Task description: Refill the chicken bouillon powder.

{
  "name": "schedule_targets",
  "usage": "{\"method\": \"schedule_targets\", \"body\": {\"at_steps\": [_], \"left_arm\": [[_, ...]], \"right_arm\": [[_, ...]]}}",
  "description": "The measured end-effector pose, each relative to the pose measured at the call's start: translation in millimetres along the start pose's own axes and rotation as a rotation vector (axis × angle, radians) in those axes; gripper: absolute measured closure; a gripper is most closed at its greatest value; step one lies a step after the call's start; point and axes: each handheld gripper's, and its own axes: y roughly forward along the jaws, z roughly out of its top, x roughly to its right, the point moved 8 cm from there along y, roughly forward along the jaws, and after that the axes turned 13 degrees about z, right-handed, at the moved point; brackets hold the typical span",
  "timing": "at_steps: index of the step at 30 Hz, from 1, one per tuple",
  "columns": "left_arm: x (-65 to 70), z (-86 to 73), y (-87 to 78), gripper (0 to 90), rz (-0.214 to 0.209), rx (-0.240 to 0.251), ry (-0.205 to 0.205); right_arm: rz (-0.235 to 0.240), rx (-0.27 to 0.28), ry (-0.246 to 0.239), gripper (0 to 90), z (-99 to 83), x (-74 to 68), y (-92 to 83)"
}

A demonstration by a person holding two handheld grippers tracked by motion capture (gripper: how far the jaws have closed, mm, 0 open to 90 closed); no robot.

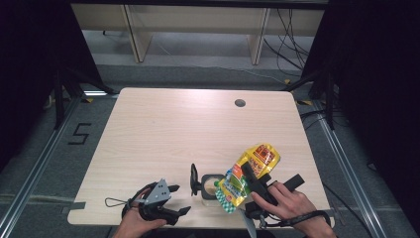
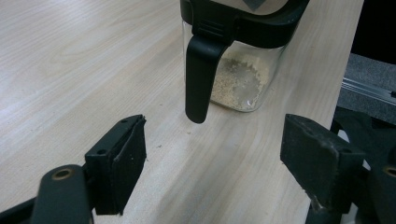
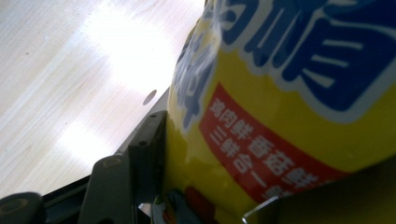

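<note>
A clear jar [image 1: 212, 187] with a black lid and handle stands near the table's front edge. In the left gripper view the jar [image 2: 243, 79] holds a thin layer of beige granules, and its black handle [image 2: 201, 74] hangs toward me. My left gripper [image 2: 212, 154] stands open just short of that handle, with nothing between its fingers. From above, the left gripper [image 1: 179, 200] sits left of the jar. My right gripper [image 1: 260, 181] is shut on a yellow printed bag [image 1: 252, 168], which tilts with its lower end over the jar. Up close, the bag [image 3: 280, 116] hides one finger.
The wooden table [image 1: 188, 129] has a round cable hole [image 1: 240, 103] at the back right. Its front edge runs just below both hands. A lanyard loop [image 1: 115, 202] trails left of the left hand. Dark stands and cables flank the table.
</note>
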Motion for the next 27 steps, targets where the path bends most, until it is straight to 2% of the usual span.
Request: {"method": "schedule_targets", "body": {"at_steps": [1, 3, 4, 5, 6, 7, 8, 9, 10, 11, 12, 13, 14, 16, 18, 20, 21, 22, 24, 25, 27], "left_arm": [[0.5, 0.4, 0.4, 22.1, 0.004, 0.007, -0.003], [1.6, 1.5, 0.8, 22.1, -0.002, 0.019, -0.012], [1.5, 1.6, 0.7, 22.1, -0.001, 0.02, -0.013], [0.8, 1.1, 0.0, 22.1, 0.006, 0.01, -0.01], [-0.3, 0.2, 0.0, 22.1, 0.001, 0.002, 0.002], [-0.1, 0.0, 0.0, 22.1, 0.001, 0.0, 0.001], [-1.5, -0.4, 0.4, 22.1, 0.011, 0.0, 0.016], [1.5, 0.5, 0.6, 22.1, 0.0, 0.009, -0.01], [0.9, 0.6, 0.4, 22.1, -0.003, 0.009, 0.009], [0.5, 0.8, 0.1, 22.1, -0.003, 0.007, 0.017], [2.7, 1.4, 0.3, 22.1, -0.004, 0.012, -0.017], [1.6, 1.2, 0.5, 22.1, 0.002, 0.015, -0.009], [1.4, 1.2, 0.6, 22.1, 0.003, 0.015, -0.011], [-1.5, -0.7, -0.2, 22.1, 0.005, -0.012, 0.016], [1.4, 0.6, 0.6, 22.1, 0.0, 0.008, -0.008], [0.9, 0.8, 0.4, 22.1, -0.003, 0.007, 0.014], [2.1, 1.6, 0.4, 22.1, -0.006, 0.01, 0.009], [-0.5, -0.2, -0.5, 22.1, 0.005, -0.009, 0.032], [1.0, 0.6, 0.2, 22.1, 0.0, 0.006, 0.002], [0.7, 0.7, 0.5, 22.1, 0.003, 0.007, -0.002], [1.2, 0.7, 0.7, 22.1, 0.0, 0.008, -0.009]], "right_arm": [[0.008, 0.0, 0.034, 43.1, 0.5, -2.6, 0.3], [0.009, 0.007, 0.045, 43.3, 1.1, -3.3, 0.6], [-0.022, 0.014, 0.032, 43.4, 1.5, 0.3, -0.7], [-0.008, 0.01, 0.059, 43.3, 0.4, -0.9, -1.7], [-0.015, 0.03, 0.011, 43.4, 2.4, 5.7, -2.3], [0.003, 0.004, 0.066, 43.4, -0.8, 1.0, -4.1], [-0.03, 0.011, -0.004, 43.4, 2.2, 8.6, -3.5], [-0.03, -0.022, 0.045, 43.4, 0.0, 2.4, -3.2], [-0.035, -0.025, -0.023, 43.4, 1.7, 5.5, -1.7], [-0.019, -0.025, -0.006, 43.4, 2.0, 1.1, 0.8], [-0.055, -0.026, -0.021, 43.4, 2.2, 1.9, 0.4], [-0.057, 0.008, -0.014, 43.4, 3.1, -0.3, 2.5], [-0.075, 0.003, -0.011, 43.4, 2.5, 1.3, 2.2], [-0.074, -0.007, -0.003, 43.4, 0.9, 3.0, 1.4], [-0.08, -0.018, -0.022, 43.4, 2.6, 4.1, 1.0], [-0.054, -0.006, -0.036, 43.5, 7.1, 0.8, 2.4], [-0.027, -0.005, -0.039, 43.7, 8.3, -1.0, 3.3], [-0.06, 0.001, -0.037, 43.9, 8.7, 0.4, 3.2], [-0.072, -0.004, -0.029, 43.9, 6.4, 4.4, -0.1], [-0.089, 0.0, -0.019, 43.9, 5.3, 6.7, -1.1], [-0.093, -0.01, -0.02, 43.9, 5.2, 8.0, -2.0]]}}
